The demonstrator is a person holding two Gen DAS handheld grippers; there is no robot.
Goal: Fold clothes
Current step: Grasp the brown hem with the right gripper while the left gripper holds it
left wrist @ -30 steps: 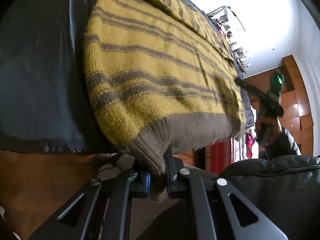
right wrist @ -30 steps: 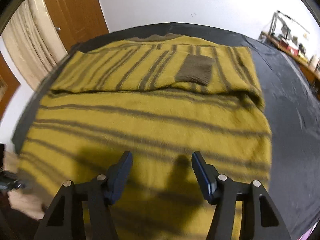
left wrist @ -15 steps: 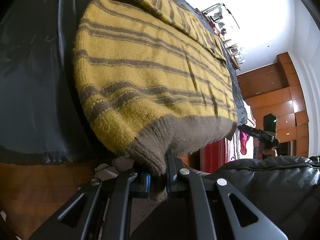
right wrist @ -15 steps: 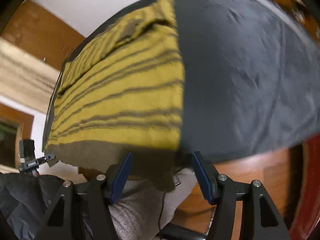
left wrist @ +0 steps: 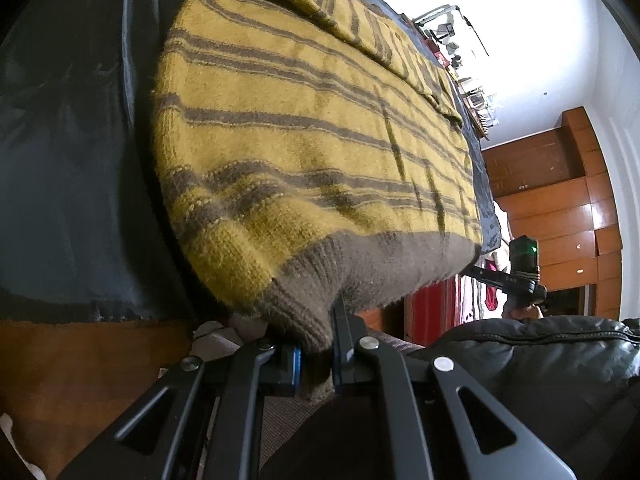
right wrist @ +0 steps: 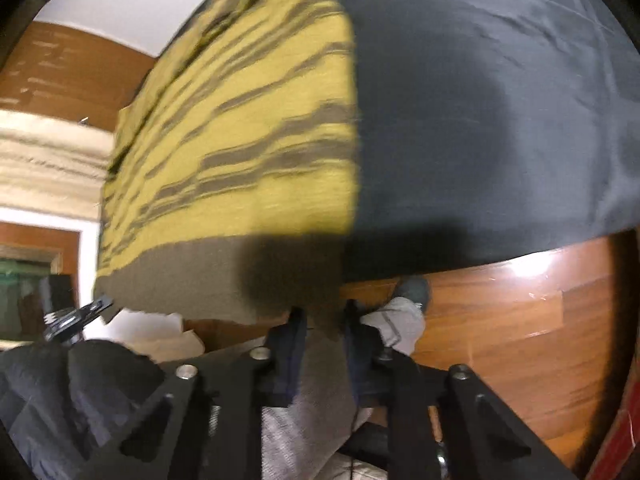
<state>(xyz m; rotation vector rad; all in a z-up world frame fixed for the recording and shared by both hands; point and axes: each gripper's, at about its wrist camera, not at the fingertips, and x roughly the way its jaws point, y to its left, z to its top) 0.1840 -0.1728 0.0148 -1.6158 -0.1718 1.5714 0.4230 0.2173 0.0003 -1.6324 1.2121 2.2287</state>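
Note:
A mustard-yellow knitted sweater (left wrist: 312, 128) with brown stripes and a brown ribbed hem lies on a black cloth-covered table (left wrist: 60, 160). My left gripper (left wrist: 316, 354) is shut on the hem's left corner at the table's near edge. In the right wrist view the sweater (right wrist: 248, 132) is motion-blurred. My right gripper (right wrist: 322, 320) has its fingers closed in on the hem's right corner, which hangs over the table edge (right wrist: 520, 160). The right gripper also shows in the left wrist view (left wrist: 516, 276), at the hem's far corner.
Wooden floor (right wrist: 520, 320) lies below the table edge. The person's black jacket (left wrist: 520, 360) and grey trousers (right wrist: 400, 320) are close behind the grippers. Wooden cabinets (left wrist: 560, 200) and a cluttered shelf (left wrist: 460, 60) stand beyond the table.
My right gripper dropped from above the sweater to its right hem corner and closed from wide open. My left gripper kept its grip on the left corner.

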